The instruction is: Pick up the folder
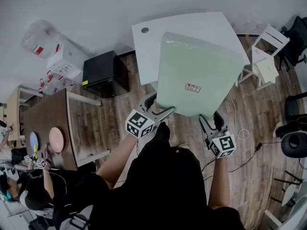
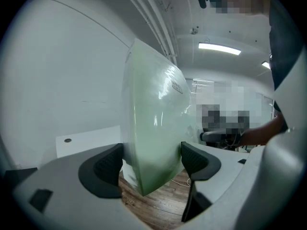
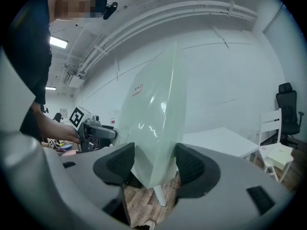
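A thick pale green folder (image 1: 196,75) with a small label hangs in the air above the near edge of the white table (image 1: 148,42), tilted up towards me. My left gripper (image 1: 162,113) is shut on its lower left corner and my right gripper (image 1: 211,121) on its lower right edge. In the left gripper view the folder (image 2: 153,128) fills the gap of the left gripper (image 2: 152,164), both dark pads against its sides. The right gripper view has the folder (image 3: 153,123) standing the same way in the right gripper (image 3: 153,166), pressed from both sides.
A black cabinet (image 1: 103,73) stands left of the white table and a white chair (image 1: 266,56) to its right. A brown table (image 1: 45,123) with plates and another person (image 1: 29,190) are at the lower left. Cables (image 1: 240,133) and an office chair (image 1: 295,143) are on the right.
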